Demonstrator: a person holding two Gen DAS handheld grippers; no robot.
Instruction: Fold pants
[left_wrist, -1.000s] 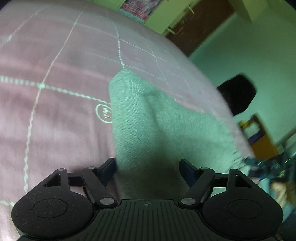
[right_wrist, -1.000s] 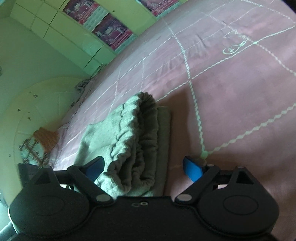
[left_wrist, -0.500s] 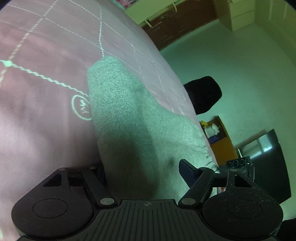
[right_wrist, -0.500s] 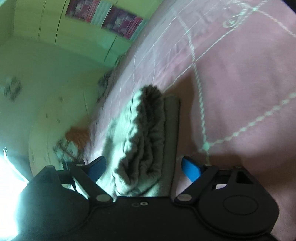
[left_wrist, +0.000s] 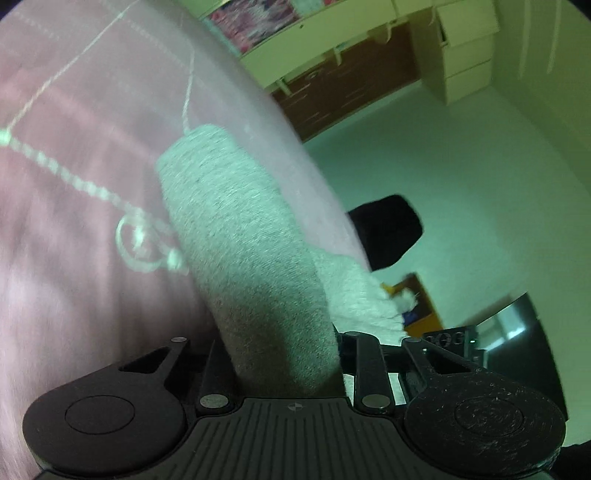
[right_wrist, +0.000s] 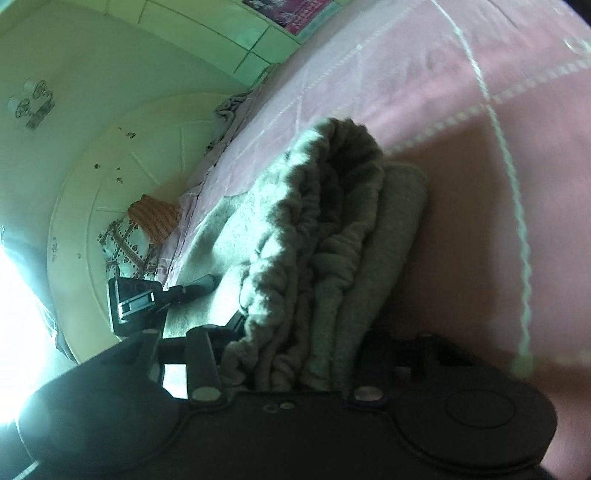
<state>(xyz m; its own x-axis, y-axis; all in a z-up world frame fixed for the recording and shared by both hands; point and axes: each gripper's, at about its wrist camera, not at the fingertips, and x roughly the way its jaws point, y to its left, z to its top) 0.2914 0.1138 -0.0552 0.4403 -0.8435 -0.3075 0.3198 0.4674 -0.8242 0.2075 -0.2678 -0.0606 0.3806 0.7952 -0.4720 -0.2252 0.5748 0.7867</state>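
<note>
The grey knit pants (left_wrist: 236, 236) lie in a folded bundle on the pink bedspread (left_wrist: 74, 184). My left gripper (left_wrist: 284, 354) is shut on one end of the bundle, and the cloth fills the space between its fingers. In the right wrist view the elastic waistband end of the pants (right_wrist: 325, 236) is bunched in thick folds, and my right gripper (right_wrist: 295, 354) is shut on it. The fingertips of both grippers are hidden by cloth. The left gripper (right_wrist: 133, 299) shows at the far end of the pants.
The bedspread (right_wrist: 480, 129) has white stitched lines and extends far beyond the pants. The bed's edge drops to a green floor (left_wrist: 461, 166) with a black object (left_wrist: 388, 229). Cabinets (left_wrist: 351, 74) stand at the back. A headboard (right_wrist: 92, 184) and pillows (right_wrist: 147, 221) are at the left.
Both grippers have closed on the pants: a second ago their jaws stood open on either side of the cloth. The bundle is now drawn narrower, and both views have tilted.
</note>
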